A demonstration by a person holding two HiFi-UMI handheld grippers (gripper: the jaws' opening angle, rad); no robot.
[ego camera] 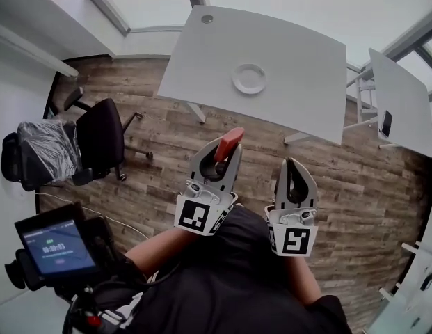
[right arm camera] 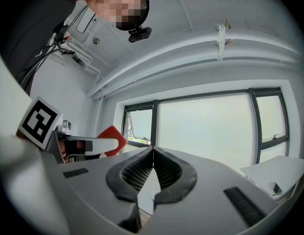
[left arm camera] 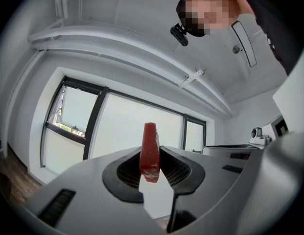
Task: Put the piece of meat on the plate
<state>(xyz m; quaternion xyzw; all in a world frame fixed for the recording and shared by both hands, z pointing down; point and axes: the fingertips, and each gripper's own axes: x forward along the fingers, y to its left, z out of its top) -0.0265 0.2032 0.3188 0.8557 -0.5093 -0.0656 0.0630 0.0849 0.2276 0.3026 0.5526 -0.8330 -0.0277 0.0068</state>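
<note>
My left gripper [ego camera: 227, 152] is shut on a red piece of meat [ego camera: 229, 142], which sticks out past its tips over the wooden floor. In the left gripper view the meat [left arm camera: 150, 152] stands on edge, pinched between the two black pads. My right gripper [ego camera: 293, 164] is beside it, jaws together with nothing between them; its tips [right arm camera: 152, 152] touch. From the right gripper view the meat [right arm camera: 113, 137] shows at the left in the other gripper. A white round plate [ego camera: 249, 78] sits near the middle of a white table [ego camera: 299, 54], ahead of both grippers.
A black office chair [ego camera: 97, 138] and a second one wrapped in plastic [ego camera: 42, 148] stand at the left on the wooden floor. A second white table [ego camera: 403, 103] is at the right. A screen on a stand [ego camera: 59, 245] is at the lower left.
</note>
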